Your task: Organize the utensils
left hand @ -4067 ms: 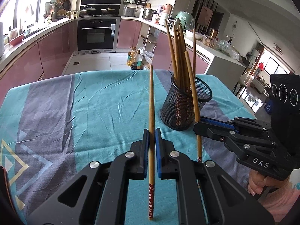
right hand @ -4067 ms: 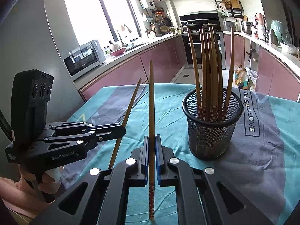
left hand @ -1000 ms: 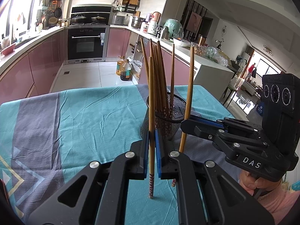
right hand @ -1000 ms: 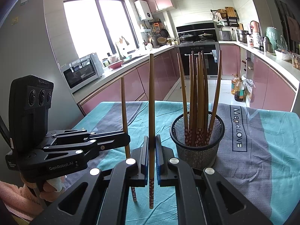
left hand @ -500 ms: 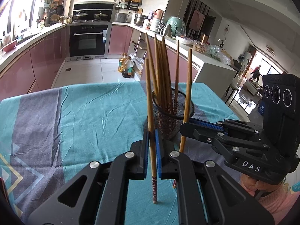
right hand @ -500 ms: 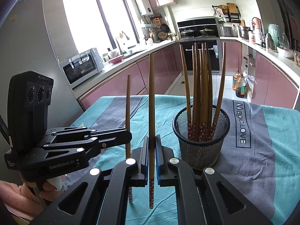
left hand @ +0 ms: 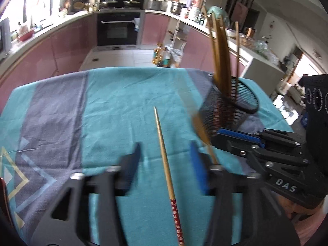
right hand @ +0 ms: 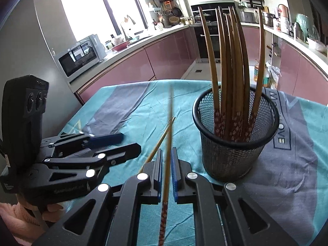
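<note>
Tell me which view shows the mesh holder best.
The right wrist view: the mesh holder appears whole and sharp, its chopsticks upright inside. The left wrist view shows it blurred, its base hidden behind the right gripper.

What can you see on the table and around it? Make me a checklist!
Surface: teal and grey tablecloth.
Job's things: black mesh holder, upright, with standing chopsticks; loose chopstick; second chopstick.
Clutter: nothing seen.
Grippers: left gripper open around the loose chopstick, not touching it; right gripper has the second chopstick between its pads, grip unclear.
Cables: nothing seen.
Surroundings: kitchen with oven and microwave.
</note>
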The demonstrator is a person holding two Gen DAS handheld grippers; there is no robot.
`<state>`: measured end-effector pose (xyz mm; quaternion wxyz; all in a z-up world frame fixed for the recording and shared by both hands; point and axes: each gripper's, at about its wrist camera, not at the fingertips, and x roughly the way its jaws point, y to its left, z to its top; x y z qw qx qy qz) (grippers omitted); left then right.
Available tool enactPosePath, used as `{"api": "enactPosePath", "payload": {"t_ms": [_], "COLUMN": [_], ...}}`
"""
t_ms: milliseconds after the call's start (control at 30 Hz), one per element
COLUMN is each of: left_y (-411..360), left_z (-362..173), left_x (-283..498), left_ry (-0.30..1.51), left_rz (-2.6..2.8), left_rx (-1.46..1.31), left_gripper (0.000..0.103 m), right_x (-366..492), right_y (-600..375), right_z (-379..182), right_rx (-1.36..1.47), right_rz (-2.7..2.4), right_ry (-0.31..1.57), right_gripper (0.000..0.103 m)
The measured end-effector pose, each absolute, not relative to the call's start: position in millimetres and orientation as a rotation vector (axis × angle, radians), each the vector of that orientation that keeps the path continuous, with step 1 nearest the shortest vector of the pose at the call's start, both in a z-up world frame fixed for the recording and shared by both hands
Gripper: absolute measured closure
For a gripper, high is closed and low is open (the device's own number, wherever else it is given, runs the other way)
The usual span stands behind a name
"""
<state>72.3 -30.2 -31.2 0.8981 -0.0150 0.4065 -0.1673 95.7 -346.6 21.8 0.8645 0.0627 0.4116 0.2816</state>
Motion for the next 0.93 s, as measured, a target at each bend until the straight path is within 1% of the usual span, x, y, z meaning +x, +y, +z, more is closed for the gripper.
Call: {"api": "enactPosePath", "payload": {"t_ms": [33, 67, 100, 133, 200, 267, 300, 333, 400, 467, 500, 567, 633, 667, 733, 867, 933], "left_y": [-28, -26, -23, -22, -16, -10, -9, -7, -4, -3, -2, -3, -5, -5, -3, 2, 4], "left_z": [-32, -33, -34, -34, -36, -38, -39, -40, -39, -38, -38, -40, -44, -48, -54, -63, -67], "left_x": [73, 73, 72, 73, 72, 72, 71, 70, 66, 60, 58, 55, 56, 58, 61, 61, 61], "left_ry": [0.834, 0.831, 0.825, 0.822, 0.818, 0.807, 0.804, 0.801, 0.78, 0.737, 0.734, 0.734, 0.761, 0.784, 0.819, 0.82, 0.825], "left_rz": [-0.333, -0.33, -0.323, -0.306, -0.286, -0.254, -0.242, -0.232, -0.219, -0.193, -0.195, -0.199, -0.184, -0.172, -0.158, -0.108, -0.092], "left_rx": [-0.027, -0.03, -0.032, -0.03, -0.033, -0.027, -0.022, -0.02, -0.018, -0.006, -0.005, -0.001, 0.017, 0.016, 0.004, 0.032, 0.038], "left_gripper": [0.036, 0.024, 0.017, 0.008, 0.006, 0.006, 0.006, 0.006, 0.006, 0.006, 0.006, 0.006, 0.006, 0.006, 0.006, 0.006, 0.006], "right_x": [95, 95, 95, 94, 93, 92, 91, 89, 87, 84, 83, 82, 80, 79, 77, 75, 76], "right_y": [-347, -347, -347, -348, -350, -353, -354, -354, -354, -358, -360, -365, -367, -366, -368, -375, -379], "right_z": [20, 19, 18, 18, 17, 16, 16, 16, 15, 12, 12, 9, 7, 6, 3, -3, -6], "right_rx": [0.139, 0.144, 0.148, 0.151, 0.16, 0.171, 0.175, 0.176, 0.177, 0.184, 0.189, 0.196, 0.182, 0.166, 0.142, 0.122, 0.123], "right_rz": [0.59, 0.59, 0.589, 0.587, 0.586, 0.588, 0.591, 0.592, 0.594, 0.584, 0.582, 0.565, 0.542, 0.529, 0.503, 0.456, 0.439], "right_ry": [0.868, 0.868, 0.866, 0.862, 0.858, 0.851, 0.848, 0.842, 0.834, 0.824, 0.821, 0.819, 0.816, 0.816, 0.814, 0.819, 0.825], "right_gripper": [0.09, 0.088, 0.083, 0.08, 0.073, 0.058, 0.055, 0.05, 0.046, 0.037, 0.035, 0.027, 0.023, 0.017, 0.012, 0.007, 0.007]}}
